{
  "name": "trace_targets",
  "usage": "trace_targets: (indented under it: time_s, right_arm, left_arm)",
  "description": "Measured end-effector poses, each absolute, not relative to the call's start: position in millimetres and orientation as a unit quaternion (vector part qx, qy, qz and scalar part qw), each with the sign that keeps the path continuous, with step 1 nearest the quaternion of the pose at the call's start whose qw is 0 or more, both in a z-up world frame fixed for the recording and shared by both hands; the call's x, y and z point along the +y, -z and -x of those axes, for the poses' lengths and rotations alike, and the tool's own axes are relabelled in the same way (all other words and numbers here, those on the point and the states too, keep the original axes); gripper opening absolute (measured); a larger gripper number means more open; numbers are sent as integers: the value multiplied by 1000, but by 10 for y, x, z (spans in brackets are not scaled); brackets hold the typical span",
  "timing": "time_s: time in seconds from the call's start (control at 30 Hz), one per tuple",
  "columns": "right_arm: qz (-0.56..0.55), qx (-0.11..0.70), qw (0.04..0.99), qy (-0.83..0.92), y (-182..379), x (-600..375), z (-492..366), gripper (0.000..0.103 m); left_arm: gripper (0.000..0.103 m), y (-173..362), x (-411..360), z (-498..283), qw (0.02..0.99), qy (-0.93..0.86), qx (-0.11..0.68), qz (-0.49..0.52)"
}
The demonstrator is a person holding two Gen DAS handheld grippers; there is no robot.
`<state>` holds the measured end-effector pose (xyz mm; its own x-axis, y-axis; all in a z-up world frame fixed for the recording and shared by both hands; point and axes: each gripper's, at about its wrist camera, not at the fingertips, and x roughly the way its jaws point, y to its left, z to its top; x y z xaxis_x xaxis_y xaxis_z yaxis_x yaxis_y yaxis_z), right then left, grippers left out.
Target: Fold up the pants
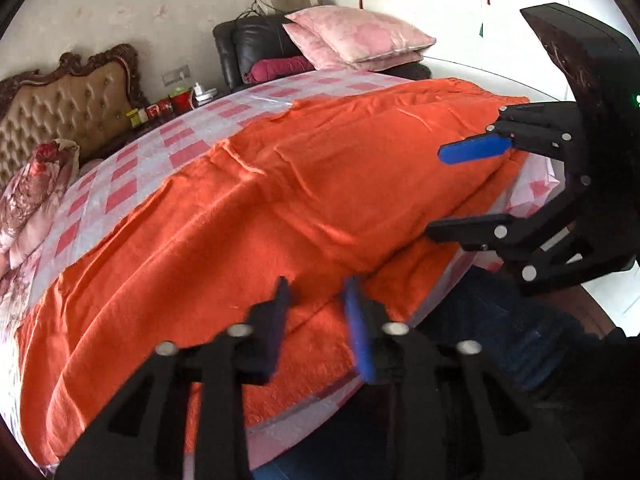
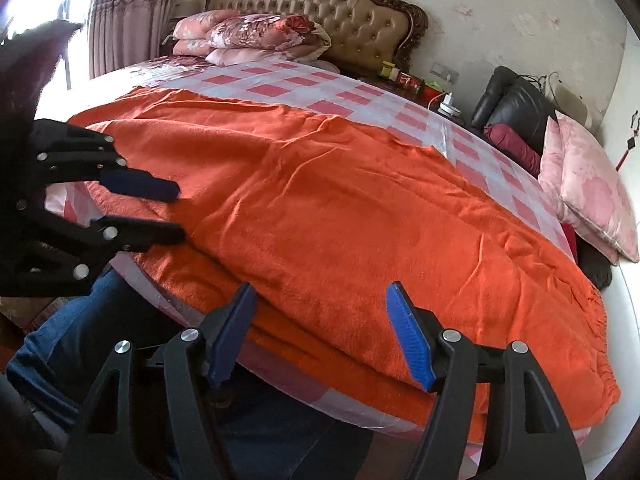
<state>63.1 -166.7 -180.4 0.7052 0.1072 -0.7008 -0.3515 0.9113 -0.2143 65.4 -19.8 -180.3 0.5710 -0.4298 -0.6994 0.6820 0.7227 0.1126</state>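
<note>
A wide orange cloth (image 1: 280, 208) (image 2: 340, 216) lies spread flat over the near half of the bed, with a doubled layer along its front edge. I cannot make out a pants shape in it. My left gripper (image 1: 316, 320) (image 2: 168, 212) hovers over the cloth's front edge, its jaws a little apart and nothing between them. My right gripper (image 2: 320, 320) (image 1: 452, 192) hangs over the same edge further along, jaws wide open and empty. Neither gripper's fingers touch the cloth.
The bed has a pink-checked sheet (image 2: 304, 84) and a tufted headboard (image 2: 320, 4). Folded floral quilts (image 2: 256, 36) lie at its head. Pink pillows (image 1: 360, 36) rest on a black leather chair (image 1: 248, 48). A person's legs in blue jeans (image 2: 80, 344) stand at the bed's near edge.
</note>
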Motion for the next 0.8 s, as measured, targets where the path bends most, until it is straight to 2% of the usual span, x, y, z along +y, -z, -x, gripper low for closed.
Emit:
trace_targets:
  time_s: [0.03,0.13,0.3,0.43,0.47,0.53,0.57,0.6,0.67,0.8]
  right_arm:
    - [168,363,907,-131,1802,-1657,-643,67]
    - [174,356,905,-153,1784,-1601,-602,72]
    - [215,327,903,-175,1766,-1409,-494,80]
    - [232,304,910,-163,1770,-1317,-531,79]
    - [230,300,911,-163,1768,-1311,-548,73]
    - [221,300,912,-171,1762,-1318,-590,53]
    - [210,305,912,-175,1759,-1336,-621,31]
    - [201,309,913,-177,1756,-1359,-643,16]
    - [193,302,915,-186,1686,-1397,-601,10]
    - [214,298,908,-200,1621,-1394,-463,7]
  left_arm:
    - [10,1790,-191,-684,867,319,339,-180]
    - [5,1706,-155,-682,868,327,332,-168]
    - [5,1521,-161,-542,871,334,314,-180]
    - [5,1429,-195,-436,866,339,306,-202]
    - [5,1417,-193,-419,865,341,306,-203]
    - [5,1404,-184,-393,865,343,305,-205]
    - [5,1402,-180,-386,864,344,304,-205]
    - [5,1398,-182,-383,864,345,304,-206]
    - [5,1395,-182,-358,863,346,304,-209]
    - [5,1405,-168,-268,859,356,306,-204]
